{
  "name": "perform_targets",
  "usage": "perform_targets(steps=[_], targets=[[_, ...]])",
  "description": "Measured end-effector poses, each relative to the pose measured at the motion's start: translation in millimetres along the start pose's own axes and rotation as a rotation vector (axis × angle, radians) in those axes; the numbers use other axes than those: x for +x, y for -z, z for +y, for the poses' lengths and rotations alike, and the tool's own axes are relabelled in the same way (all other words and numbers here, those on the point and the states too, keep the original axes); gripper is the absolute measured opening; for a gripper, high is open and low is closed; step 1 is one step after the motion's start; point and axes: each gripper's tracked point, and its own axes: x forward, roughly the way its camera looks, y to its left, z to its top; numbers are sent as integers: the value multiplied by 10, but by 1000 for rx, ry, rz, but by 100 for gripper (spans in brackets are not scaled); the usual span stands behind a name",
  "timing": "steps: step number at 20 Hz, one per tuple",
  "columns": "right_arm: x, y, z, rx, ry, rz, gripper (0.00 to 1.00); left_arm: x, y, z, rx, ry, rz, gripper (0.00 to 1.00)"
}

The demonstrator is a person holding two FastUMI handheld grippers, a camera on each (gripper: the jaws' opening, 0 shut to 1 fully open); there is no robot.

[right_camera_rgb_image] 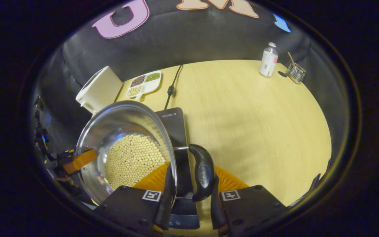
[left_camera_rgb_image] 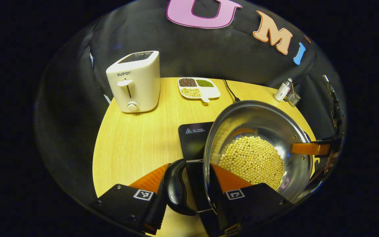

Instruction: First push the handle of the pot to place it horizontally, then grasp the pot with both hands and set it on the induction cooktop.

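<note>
Nearest you, your left gripper (left_camera_rgb_image: 189, 192) is clenched across one black side handle (left_camera_rgb_image: 175, 187) and the steel wall of the pot (left_camera_rgb_image: 242, 113), one finger outside the handle and the other inside the rim beside the soybeans (left_camera_rgb_image: 253, 161). Your right gripper (right_camera_rgb_image: 189, 191) grips the opposite handle (right_camera_rgb_image: 204, 174) the same way, so both fingers of each are pressing. You are past the handle-pushing step and into the two-handed carry: the pot appears lifted and hangs over the black induction cooktop (left_camera_rgb_image: 194, 136), partly covering it. Next, judge the pot centred over the plate, keep it level so the beans do not spill, lower both hands together, and release only once it sits flat. Farther back on the wooden table (right_camera_rgb_image: 258, 108) stand the toaster (left_camera_rgb_image: 136, 82), the divided bean tray (left_camera_rgb_image: 198, 88) and a small bottle (right_camera_rgb_image: 268, 60).
</note>
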Motion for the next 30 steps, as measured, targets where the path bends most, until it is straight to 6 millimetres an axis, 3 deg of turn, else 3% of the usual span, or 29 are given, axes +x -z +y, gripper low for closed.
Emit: perform_targets(steps=[2, 4, 6, 7, 8, 9, 11, 13, 15, 17, 19, 20, 23, 24, 27, 28, 29, 30], targets=[[9, 8, 11, 17, -13, -2, 51, -14, -1, 3, -3, -12, 7, 65], [24, 17, 5, 23, -19, 5, 47, -34, 55, 13, -4, -48, 35, 65], [-15, -42, -20, 9, -12, -9, 52, -91, -42, 2, 18, -75, 1, 72], [-67, -80, 16, 1, -33, -31, 59, -120, -82, -21, 29, -84, -10, 80], [-96, -138, 60, 4, -63, -47, 63, -173, -119, -9, 43, -107, -25, 82], [-139, -141, 116, 11, -95, -52, 77, -220, -196, 36, 56, -144, -49, 82], [-217, -192, 109, 13, -134, -67, 94, -362, -312, 114, 95, -227, -84, 82], [-353, -296, 52, 10, -168, -107, 98, -537, -446, 46, 118, -274, -138, 83], [-522, -379, -69, 9, -201, -142, 94, -731, -544, -68, 133, -312, -189, 88], [-728, -491, -255, 12, -219, -195, 95, -934, -596, -270, 135, -335, -239, 95], [-908, -599, -482, 15, -236, -245, 94, -1174, -625, -514, 135, -357, -283, 95], [-1009, -639, -589, 13, -242, -266, 98, -1318, -660, -643, 139, -366, -317, 95], [-1295, -650, -924, -3, -253, -326, 94, -1689, -692, -1103, 147, -375, -407, 95], [-1382, -665, -997, -13, -260, -347, 98, -1802, -693, -1287, 148, -367, -435, 95], [-1715, -718, -1152, -63, -275, -427, 93, -2204, -708, -1734, 130, -359, -533, 94], [-1860, -743, -1184, -77, -279, -448, 98, -2316, -703, -1882, 111, -347, -554, 94], [-2047, -767, -1178, -83, -290, -483, 94, -2451, -693, -2035, 95, -327, -571, 94], [-2242, -822, -1172, -95, -299, -529, 98, -2555, -715, -2195, 87, -308, -601, 94]])
